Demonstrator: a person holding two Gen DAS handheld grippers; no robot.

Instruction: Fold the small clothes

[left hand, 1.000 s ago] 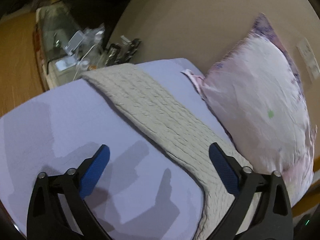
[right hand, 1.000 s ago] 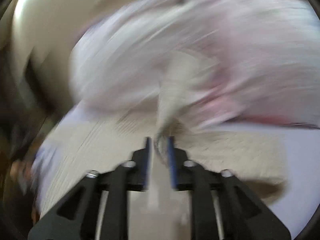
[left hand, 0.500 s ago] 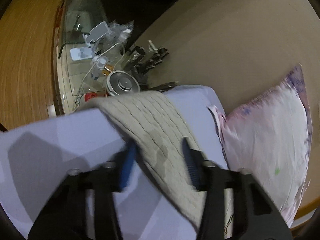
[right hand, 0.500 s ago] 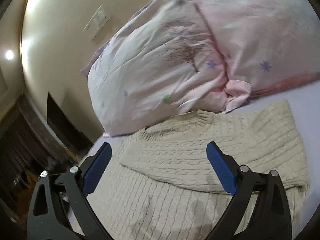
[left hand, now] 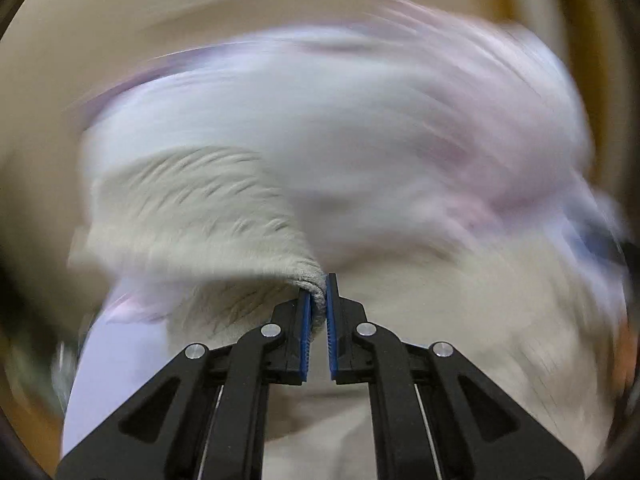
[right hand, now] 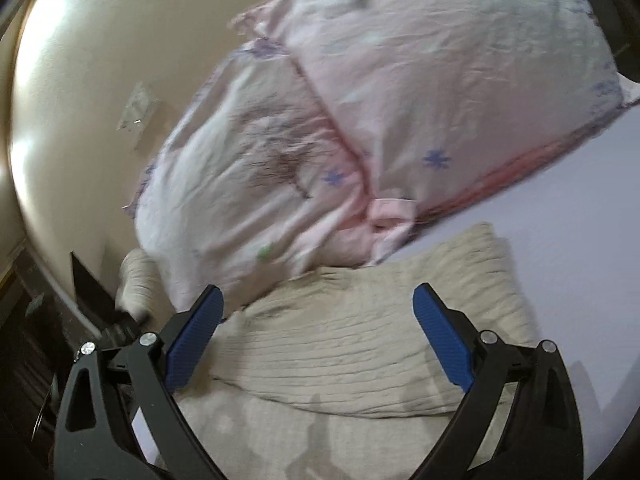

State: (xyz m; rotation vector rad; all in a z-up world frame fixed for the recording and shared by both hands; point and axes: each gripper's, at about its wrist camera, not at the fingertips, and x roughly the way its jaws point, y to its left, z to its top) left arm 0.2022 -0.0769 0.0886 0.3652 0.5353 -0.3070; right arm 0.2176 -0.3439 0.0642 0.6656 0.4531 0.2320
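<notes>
A beige cable-knit sweater (right hand: pixel 360 344) lies on the lavender bed sheet (right hand: pixel 580 208), one part folded over the body. My right gripper (right hand: pixel 318 332) is open and empty, hovering just above the folded part. In the blurred left wrist view, my left gripper (left hand: pixel 317 296) is shut on an edge of the sweater (left hand: pixel 200 216) and holds it lifted. The lifted cloth hangs to the left of the jaws. The left gripper with the raised cloth also shows at the left of the right wrist view (right hand: pixel 136 280).
Two pale pink patterned pillows (right hand: pixel 360 120) lean against the beige wall (right hand: pixel 80 80) right behind the sweater. Dark furniture (right hand: pixel 32 340) stands beside the bed at the left. The left wrist view is heavily motion-blurred.
My left gripper closed on the sweater's edge and lifted it, swinging fast. My right gripper, shut on the sweater a second ago, has let go and stays open above it.
</notes>
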